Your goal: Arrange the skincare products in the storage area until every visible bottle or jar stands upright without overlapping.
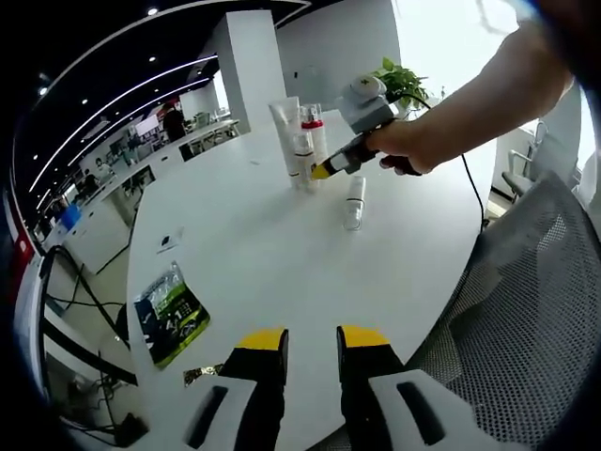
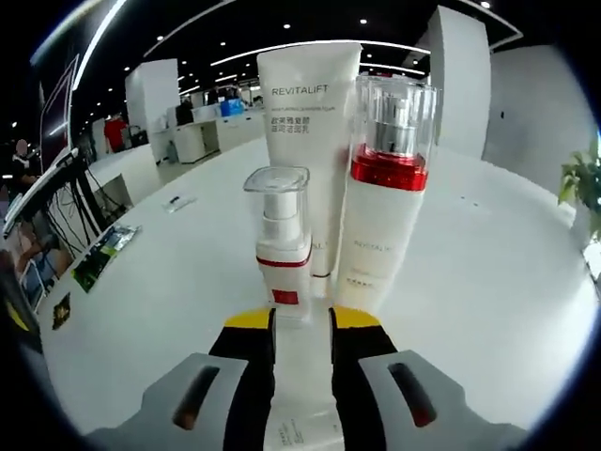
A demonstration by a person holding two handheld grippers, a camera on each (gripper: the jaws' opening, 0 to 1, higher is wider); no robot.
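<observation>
At lower left of the left gripper view, we see a green-and-black packet (image 1: 169, 314) lying flat on the white table (image 1: 254, 235), with a small dark card (image 1: 169, 241) just above it. Low in the frame, the left gripper (image 1: 312, 340) hangs over the table's near edge, its yellow-tipped jaws parted and holding nothing. At upper centre stand a white Revitalift tube (image 1: 286, 132) and, touching its right side, a tall bottle with a red band (image 1: 315, 132). The right gripper (image 1: 319, 171), carried in a person's hand (image 1: 399, 148), reaches in from the right toward the foot of that pair. Just right of it, apart from the group, a small clear-capped bottle (image 1: 354, 201) stands upright. A potted plant (image 1: 399, 83) sits at the far edge of the table, and a grey mesh chair (image 1: 526, 310) fills the lower right.

In the right gripper view, the packet (image 2: 103, 252) appears at the left. At centre, the right gripper (image 2: 301, 324) has its jaws clamped on a white pump bottle (image 2: 282, 246) with a clear cap and red band, which is upright on the table (image 2: 488, 272). Directly behind it rises the tube (image 2: 310, 103), and at its right shoulder the tall bottle (image 2: 385, 202), the three close together.
</observation>
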